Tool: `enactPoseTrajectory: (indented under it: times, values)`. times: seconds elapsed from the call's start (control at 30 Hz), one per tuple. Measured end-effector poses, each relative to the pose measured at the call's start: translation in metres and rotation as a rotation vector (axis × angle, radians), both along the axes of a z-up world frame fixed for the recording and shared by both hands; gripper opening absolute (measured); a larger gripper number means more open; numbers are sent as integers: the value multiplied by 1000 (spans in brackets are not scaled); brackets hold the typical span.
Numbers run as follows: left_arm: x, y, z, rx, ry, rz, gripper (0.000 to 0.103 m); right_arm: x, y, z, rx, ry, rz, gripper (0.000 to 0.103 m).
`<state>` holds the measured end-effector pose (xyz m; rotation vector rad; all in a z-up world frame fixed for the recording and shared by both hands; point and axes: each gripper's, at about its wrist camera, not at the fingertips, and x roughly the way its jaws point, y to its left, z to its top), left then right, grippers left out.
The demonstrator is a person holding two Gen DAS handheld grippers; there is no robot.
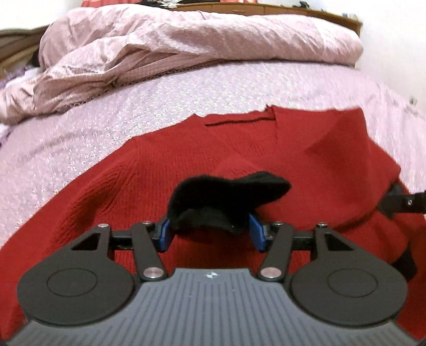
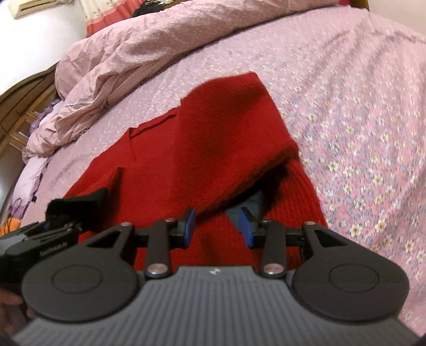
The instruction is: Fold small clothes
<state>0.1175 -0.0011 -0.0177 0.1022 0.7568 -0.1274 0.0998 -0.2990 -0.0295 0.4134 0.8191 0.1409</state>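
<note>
A red knit sweater [image 1: 186,149] lies spread on the bed; it also fills the middle of the right wrist view [image 2: 213,138]. A small black knit garment [image 1: 229,197] sits on the sweater between the blue pads of my left gripper [image 1: 210,234], whose jaws stand wide apart around it. My right gripper [image 2: 217,226] is open over the sweater's lower right part, next to a folded-over flap [image 2: 239,165] with a dark piece showing under it. The left gripper and black garment show at the left of the right wrist view [image 2: 77,205].
The bed has a pink floral sheet [image 2: 359,133]. A crumpled pink duvet [image 1: 159,53] is heaped at the far end. A wooden headboard [image 1: 293,10] stands behind it, and a wooden cabinet [image 2: 18,111] is at the left.
</note>
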Motion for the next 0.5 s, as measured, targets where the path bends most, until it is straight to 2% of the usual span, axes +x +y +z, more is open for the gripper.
enactPoseTrajectory:
  times: [0.17,0.27,0.5]
  values:
    - [9,21,7,-80,-34,27,71,12,-1,12,-53,-20,0,40]
    - [18,30,7,-88,-38,49,72,23,-1,15,-92,-17,-4,40]
    - [37,52,-1,-115,9,99,72,54,-2,18,-188,-16,-13,39]
